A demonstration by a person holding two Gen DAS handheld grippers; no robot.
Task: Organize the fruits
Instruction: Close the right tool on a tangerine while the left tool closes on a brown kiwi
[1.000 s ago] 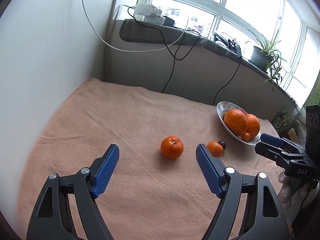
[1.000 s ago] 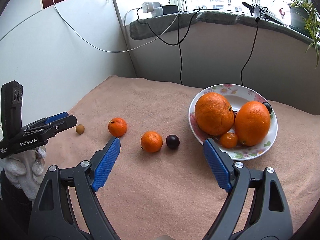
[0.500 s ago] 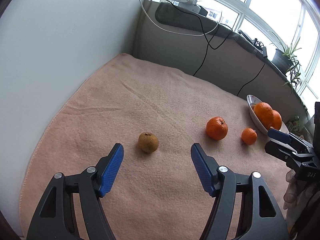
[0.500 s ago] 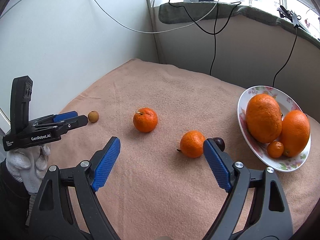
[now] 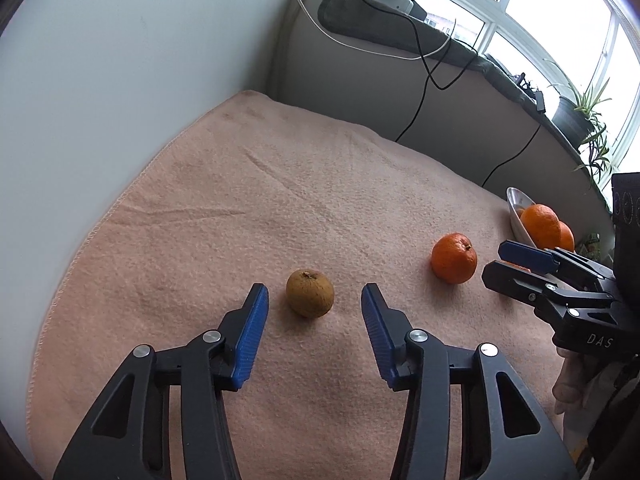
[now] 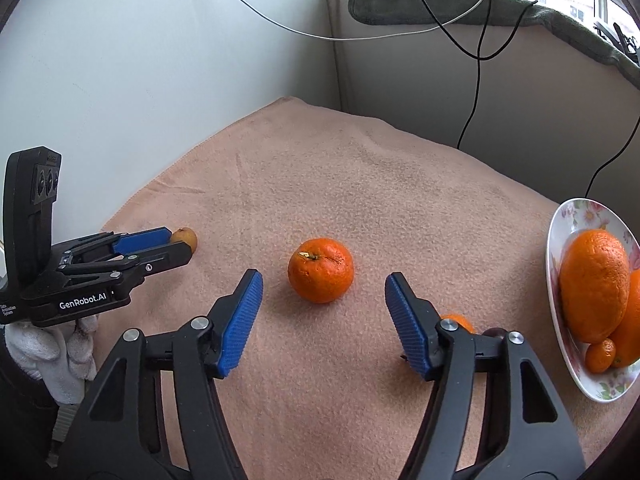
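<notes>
I was in the pick-up step: both fruits lay on the peach blanket (image 6: 400, 184), left of the floral plate (image 6: 560, 240). My right gripper (image 6: 324, 312) had just been closing around the mandarin (image 6: 321, 270), not touching it. My left gripper (image 5: 314, 332) had been closing around the small brown fruit (image 5: 309, 293), also not touching. Next, I judged, both must squeeze gently and lift.
</notes>
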